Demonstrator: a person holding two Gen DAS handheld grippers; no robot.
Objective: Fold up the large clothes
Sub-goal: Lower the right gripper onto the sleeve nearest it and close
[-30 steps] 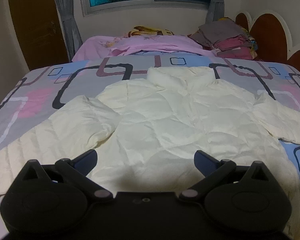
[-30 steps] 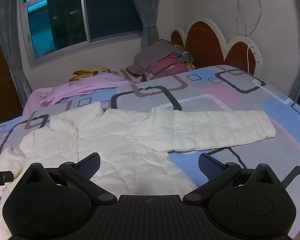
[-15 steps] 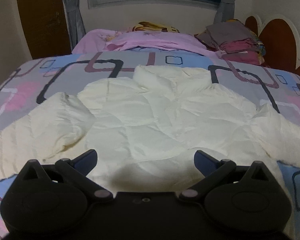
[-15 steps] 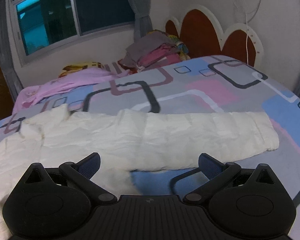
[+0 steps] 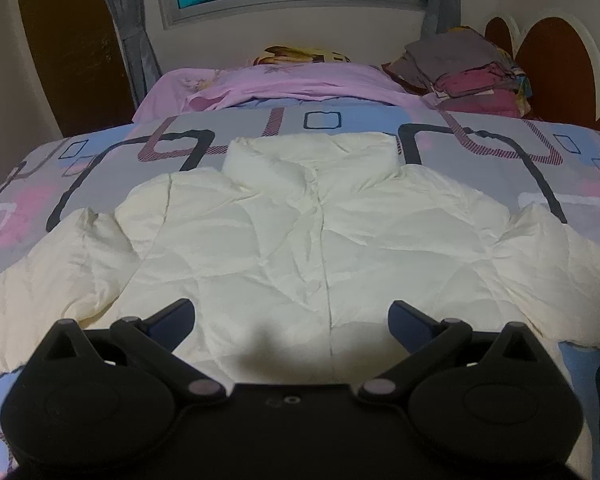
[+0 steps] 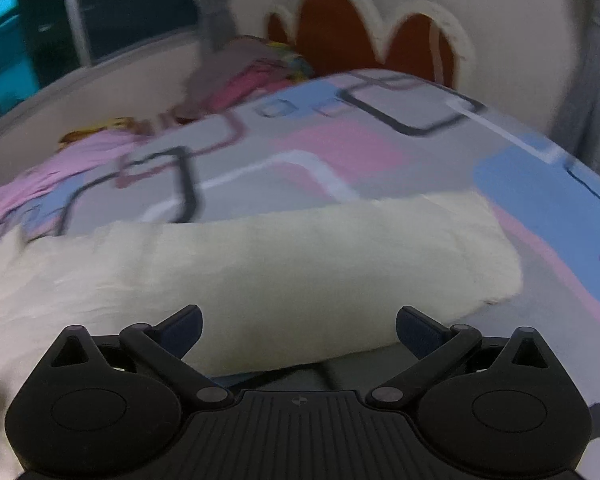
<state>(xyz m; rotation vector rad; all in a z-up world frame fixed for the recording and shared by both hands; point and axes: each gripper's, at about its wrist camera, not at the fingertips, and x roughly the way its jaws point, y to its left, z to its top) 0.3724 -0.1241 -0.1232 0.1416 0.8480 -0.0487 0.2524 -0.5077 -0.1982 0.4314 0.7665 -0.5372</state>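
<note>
A cream puffer jacket (image 5: 300,240) lies spread flat on the bed, collar toward the window, both sleeves out to the sides. My left gripper (image 5: 290,318) hovers open over the jacket's lower front, near the zip line, with nothing between its fingers. In the right wrist view the jacket's right sleeve (image 6: 300,264) stretches across the frame, its cuff at the right. My right gripper (image 6: 298,326) is open just above the sleeve's near edge, holding nothing. This view is blurred by motion.
The bed (image 5: 40,184) has a grey, blue and pink patterned cover. A pink sheet (image 5: 284,84) and a stack of folded clothes (image 5: 468,68) lie at its far end under the window. A scalloped headboard (image 6: 380,36) stands at the right, a brown door (image 5: 68,40) at the left.
Both grippers have moved forward and lower toward the jacket. The right one swung right along the sleeve, which now fills its view; the left one centred on the jacket front.
</note>
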